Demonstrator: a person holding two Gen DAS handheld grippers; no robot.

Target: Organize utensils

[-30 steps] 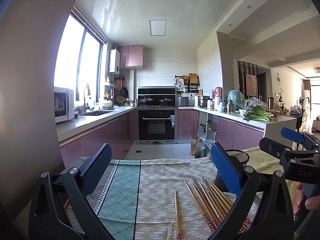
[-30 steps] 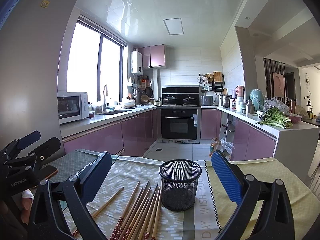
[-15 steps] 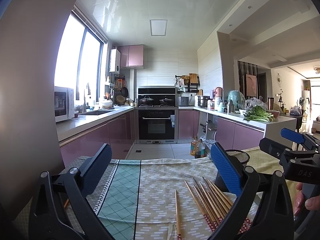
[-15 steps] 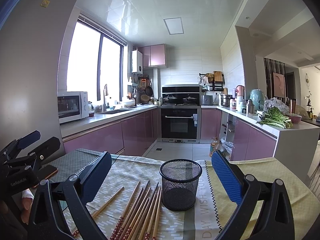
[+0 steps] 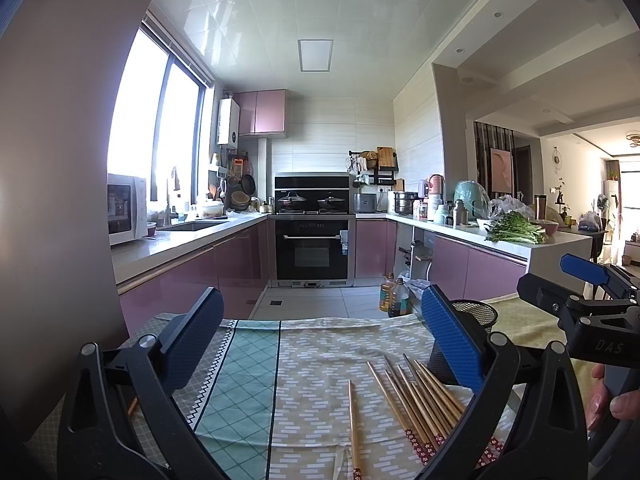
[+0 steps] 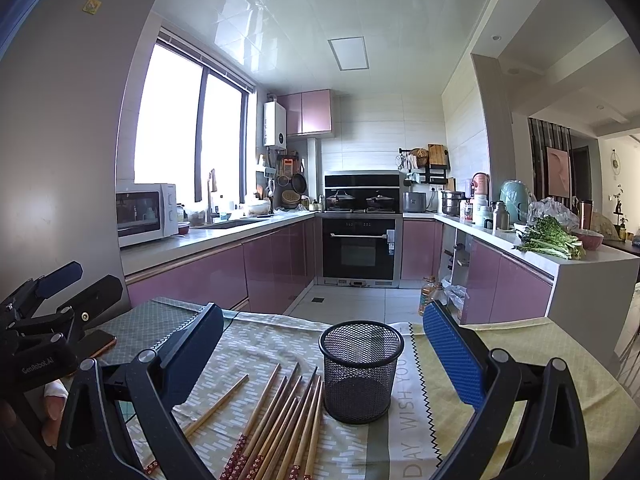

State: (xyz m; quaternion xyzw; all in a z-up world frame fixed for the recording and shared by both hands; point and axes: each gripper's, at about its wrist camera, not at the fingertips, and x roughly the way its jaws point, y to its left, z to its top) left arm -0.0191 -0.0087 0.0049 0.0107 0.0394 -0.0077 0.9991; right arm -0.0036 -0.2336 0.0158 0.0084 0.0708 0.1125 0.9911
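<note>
Several wooden chopsticks (image 6: 280, 420) lie in a loose bundle on the patterned tablecloth, just left of an upright, empty black mesh holder (image 6: 360, 368). One chopstick (image 6: 216, 408) lies apart to the left. In the left wrist view the bundle (image 5: 416, 396) lies right of centre, the single chopstick (image 5: 354, 428) nearer the middle, the holder (image 5: 476, 316) behind the right finger. My left gripper (image 5: 320, 340) is open and empty above the cloth. My right gripper (image 6: 320, 344) is open and empty, the holder between its fingers' lines.
The table (image 6: 540, 356) carries joined cloths, green-checked at left, yellow at right. A phone (image 6: 100, 344) lies at the left by the other gripper. Beyond the far edge are the kitchen floor, oil bottles (image 5: 394, 296), pink cabinets and an oven.
</note>
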